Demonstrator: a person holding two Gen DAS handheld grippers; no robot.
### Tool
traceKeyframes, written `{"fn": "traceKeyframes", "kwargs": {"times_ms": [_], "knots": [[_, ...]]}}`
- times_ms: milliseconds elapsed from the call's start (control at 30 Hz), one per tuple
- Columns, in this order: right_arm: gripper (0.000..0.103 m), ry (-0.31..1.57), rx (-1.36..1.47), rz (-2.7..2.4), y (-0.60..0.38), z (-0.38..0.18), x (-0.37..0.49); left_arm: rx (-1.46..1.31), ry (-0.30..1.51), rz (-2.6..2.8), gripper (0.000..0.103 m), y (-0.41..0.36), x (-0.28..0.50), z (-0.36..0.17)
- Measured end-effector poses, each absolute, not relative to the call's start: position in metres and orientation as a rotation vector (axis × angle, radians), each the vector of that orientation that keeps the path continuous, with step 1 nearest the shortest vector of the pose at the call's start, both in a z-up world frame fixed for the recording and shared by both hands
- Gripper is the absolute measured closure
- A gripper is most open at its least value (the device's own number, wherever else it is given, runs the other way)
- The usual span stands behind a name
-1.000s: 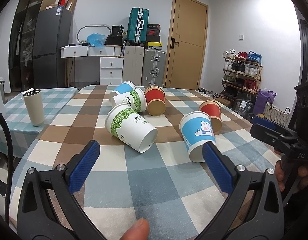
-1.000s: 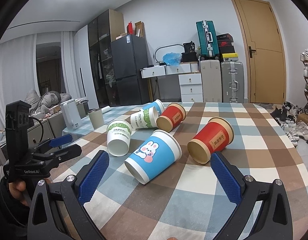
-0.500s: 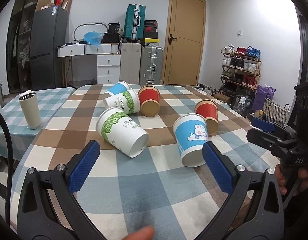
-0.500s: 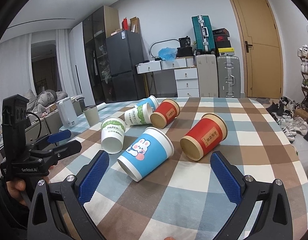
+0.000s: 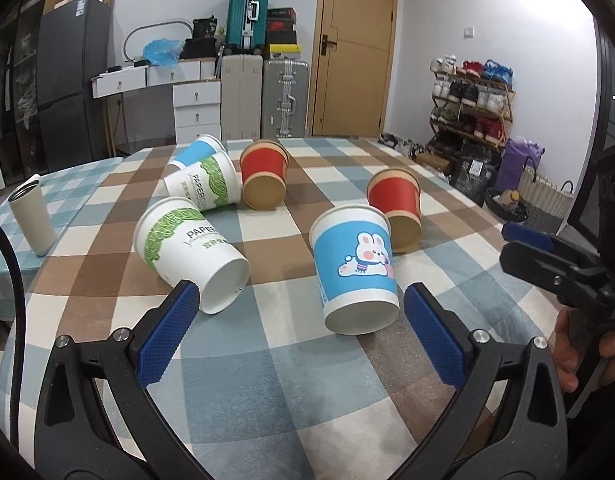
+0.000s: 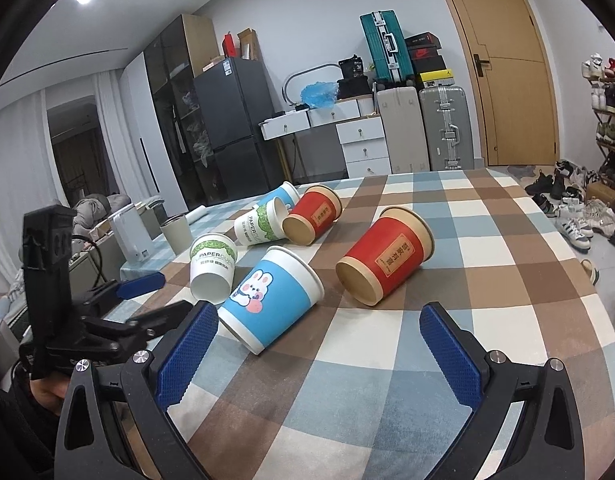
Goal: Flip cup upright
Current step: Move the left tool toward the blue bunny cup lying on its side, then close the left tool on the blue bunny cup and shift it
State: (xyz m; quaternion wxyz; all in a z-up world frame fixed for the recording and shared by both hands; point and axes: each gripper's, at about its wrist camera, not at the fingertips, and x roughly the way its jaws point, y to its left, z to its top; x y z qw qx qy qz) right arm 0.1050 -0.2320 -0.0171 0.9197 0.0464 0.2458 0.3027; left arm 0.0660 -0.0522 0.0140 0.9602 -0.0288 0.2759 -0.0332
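Note:
Several paper cups lie on their sides on the checked tablecloth [image 5: 275, 380]. The blue rabbit cup [image 5: 353, 266] lies nearest, also in the right wrist view [image 6: 273, 300]. A white-green cup [image 5: 189, 250] lies to its left, a red cup [image 5: 395, 208] behind it [image 6: 385, 256]. Further back lie a second white-green cup [image 5: 205, 186], a second red cup [image 5: 265, 180] and a blue cup [image 5: 197, 152]. My left gripper [image 5: 299, 332] is open and empty, just short of the rabbit cup. My right gripper [image 6: 317, 354] is open and empty, near the rabbit cup and red cup.
An upright beige tumbler [image 5: 27, 218] stands on the left table. The right gripper shows at the right edge of the left wrist view [image 5: 547, 256]; the left one shows at the left of the right wrist view [image 6: 119, 312]. A shoe rack [image 5: 471, 108] stands right of the table.
Both grippers have moved forward towards the cups, which look larger and nearer. Both stay open. No cup has moved.

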Motion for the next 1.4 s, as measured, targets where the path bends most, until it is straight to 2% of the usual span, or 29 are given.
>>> {"fn": "traceKeyframes", "kwargs": {"times_ms": [500,667,767,833,900,1400], "knots": [[0.000,0.506,0.093,0.643,-0.230,-0.017,0.102,-0.023,0.720,-0.133,0.002,-0.085,0.127,-0.007],[0.000,0.507,0.098,0.647,-0.231,-0.017,0.103,-0.067,0.775,-0.157,0.012,-0.088,0.139,-0.013],[0.000,0.507,0.094,0.648,-0.231,-0.016,0.102,-0.085,0.792,-0.173,0.022,-0.089,0.143,-0.015],[0.000,0.506,0.093,0.649,-0.230,-0.017,0.102,-0.091,0.798,-0.178,0.036,-0.090,0.144,-0.015],[0.000,0.506,0.092,0.650,-0.229,-0.017,0.102,-0.092,0.807,-0.182,0.047,-0.091,0.144,-0.016],[0.000,0.504,0.073,0.689,-0.216,-0.019,0.101,-0.161,0.709,-0.078,0.047,-0.066,0.104,-0.005]]}}
